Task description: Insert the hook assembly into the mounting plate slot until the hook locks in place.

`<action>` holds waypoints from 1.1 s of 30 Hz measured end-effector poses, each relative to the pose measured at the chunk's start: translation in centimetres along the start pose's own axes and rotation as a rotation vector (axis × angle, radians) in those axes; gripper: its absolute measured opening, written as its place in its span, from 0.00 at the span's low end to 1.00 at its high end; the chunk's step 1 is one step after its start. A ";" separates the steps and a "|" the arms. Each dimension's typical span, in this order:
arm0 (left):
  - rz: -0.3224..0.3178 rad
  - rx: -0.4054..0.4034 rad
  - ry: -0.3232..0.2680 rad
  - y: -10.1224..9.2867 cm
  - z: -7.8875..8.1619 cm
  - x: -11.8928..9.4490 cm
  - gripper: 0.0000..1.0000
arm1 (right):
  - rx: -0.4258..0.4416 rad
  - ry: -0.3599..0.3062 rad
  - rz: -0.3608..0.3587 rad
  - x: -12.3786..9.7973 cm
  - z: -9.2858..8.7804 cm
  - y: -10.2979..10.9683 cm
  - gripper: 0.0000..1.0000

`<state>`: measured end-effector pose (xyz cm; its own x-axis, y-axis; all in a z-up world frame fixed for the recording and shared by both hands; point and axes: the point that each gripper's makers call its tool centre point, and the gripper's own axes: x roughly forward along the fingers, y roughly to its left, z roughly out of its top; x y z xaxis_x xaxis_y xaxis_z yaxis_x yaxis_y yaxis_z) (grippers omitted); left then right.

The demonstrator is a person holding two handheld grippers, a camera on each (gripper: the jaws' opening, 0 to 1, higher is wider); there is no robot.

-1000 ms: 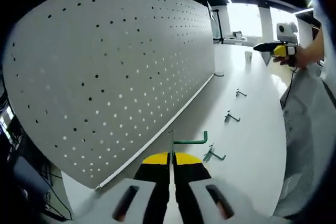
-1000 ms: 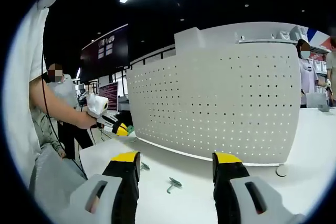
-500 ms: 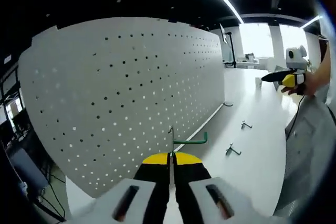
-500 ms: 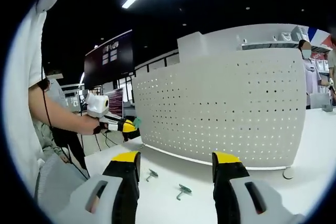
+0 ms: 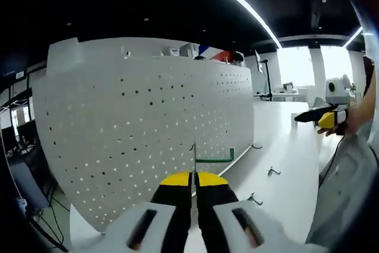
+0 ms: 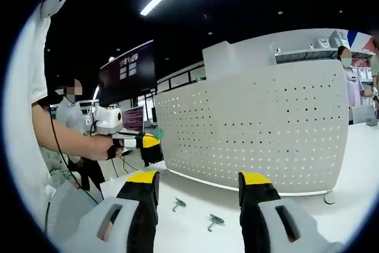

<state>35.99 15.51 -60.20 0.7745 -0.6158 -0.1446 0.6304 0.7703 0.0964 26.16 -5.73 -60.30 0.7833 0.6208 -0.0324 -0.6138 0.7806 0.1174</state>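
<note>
My left gripper (image 5: 193,177) is shut on a green hook (image 5: 213,159), whose thin back plate stands up between the yellow tips while the arm points right. The white perforated mounting plate (image 5: 148,128) stands upright just beyond it. In the right gripper view the same plate (image 6: 260,128) rises ahead, and my right gripper (image 6: 198,182) is open with nothing between its jaws. The left gripper (image 6: 145,143) shows there at the plate's left end, held in a hand. Two loose hooks (image 6: 215,221) (image 6: 177,204) lie on the white table.
More loose hooks (image 5: 272,172) (image 5: 253,198) lie on the white table (image 5: 284,146) right of the plate. The right gripper (image 5: 323,117) shows at the far right, held in a hand. People stand at the left (image 6: 71,128) and far right (image 6: 345,81).
The left gripper has risen and levelled with the hook, now facing the plate's holes higher up. In the right gripper view it has moved closer to the plate's left end.
</note>
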 end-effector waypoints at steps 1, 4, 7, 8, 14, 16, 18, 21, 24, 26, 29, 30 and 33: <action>0.004 -0.016 -0.020 -0.1 0.4 -0.1 0.01 | 0.002 -0.004 0.001 0.0 0.1 0.0 0.51; 0.014 -0.021 -0.044 -0.2 1.1 -0.2 0.01 | 0.002 -0.011 0.004 0.0 0.4 0.3 0.51; 0.025 -0.044 -0.079 -0.3 1.9 -0.5 0.01 | 0.000 -0.019 0.009 0.1 0.6 0.5 0.51; 0.026 -0.055 -0.096 -0.4 2.2 -0.5 0.01 | 0.000 -0.022 0.011 0.1 0.7 0.6 0.51; 0.040 -0.082 -0.142 -1.0 3.2 -1.0 0.01 | 0.000 -0.035 0.016 0.2 1.1 0.9 0.50; 0.048 -0.089 -0.151 -1.0 3.4 -1.0 0.01 | -0.001 -0.038 0.019 0.3 1.3 1.1 0.49; 0.047 -0.098 -0.160 -1.1 3.6 -1.0 0.01 | -0.002 -0.039 0.022 0.3 1.3 1.2 0.49; 0.044 -0.091 -0.160 -1.5 3.8 -1.0 0.01 | 0.007 -0.043 0.027 0.4 1.4 1.3 0.48; 0.043 -0.093 -0.160 -1.6 3.8 -0.9 0.01 | 0.089 -0.066 0.042 0.4 1.8 1.5 0.47; 0.046 -0.096 -0.163 -1.6 3.9 -0.9 0.01 | 0.177 -0.111 0.045 0.3 2.5 1.2 0.47; 0.047 -0.098 -0.166 -1.7 4.0 -0.9 0.01 | 0.271 -0.131 0.082 0.4 2.8 1.5 0.47; 0.047 -0.097 -0.165 -1.8 4.0 -0.9 0.01 | 0.248 -0.118 0.080 0.5 2.6 1.5 0.47; 0.046 -0.095 -0.163 -2.0 4.0 -0.8 0.01 | 0.255 -0.096 0.097 0.8 2.1 2.2 0.45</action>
<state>34.30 13.78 -56.30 0.8055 -0.5923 0.0203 0.5923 0.8057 0.0045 25.64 -3.74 -57.98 0.7350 0.6728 0.0841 -0.6517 0.6667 0.3617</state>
